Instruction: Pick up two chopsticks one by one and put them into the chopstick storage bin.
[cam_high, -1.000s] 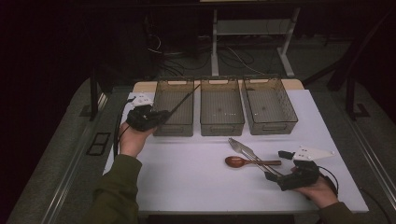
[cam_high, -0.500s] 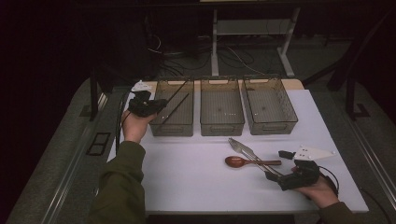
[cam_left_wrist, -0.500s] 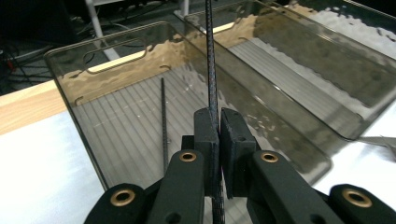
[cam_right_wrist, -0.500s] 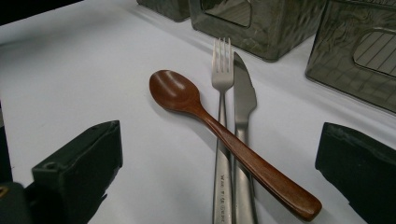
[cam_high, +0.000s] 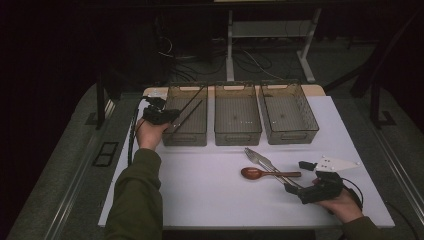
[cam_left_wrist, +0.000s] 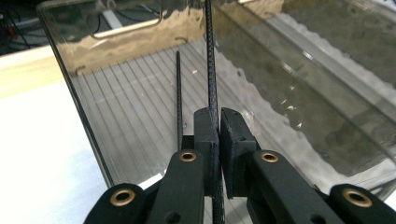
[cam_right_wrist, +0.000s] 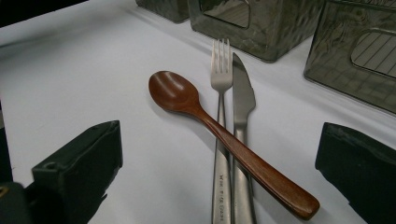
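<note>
My left gripper (cam_high: 165, 116) hovers at the left rim of the left clear bin (cam_high: 184, 138), shut on a thin black chopstick (cam_high: 191, 102) that slants over the bin. In the left gripper view the pads (cam_left_wrist: 207, 126) pinch this chopstick (cam_left_wrist: 209, 65), and a second black chopstick (cam_left_wrist: 178, 93) lies inside the bin (cam_left_wrist: 93, 116). My right gripper (cam_high: 299, 178) rests low on the white mat at the front right. Its jaws stand open (cam_right_wrist: 219, 154) around the handles of a wooden spoon (cam_right_wrist: 187, 100), a fork (cam_right_wrist: 220, 79) and a knife (cam_right_wrist: 243, 100), touching none.
Three clear bins stand in a row at the back of the white mat (cam_high: 200, 190): left, middle (cam_high: 237, 131) and right (cam_high: 291, 136). The spoon (cam_high: 255, 173), fork and knife (cam_high: 260, 159) lie crossed in front of the right bins. Table legs and cables lie beyond.
My left gripper has carried the chopstick away from the person and lower, up to the left bin's rim. The right gripper and the cutlery have stayed put.
</note>
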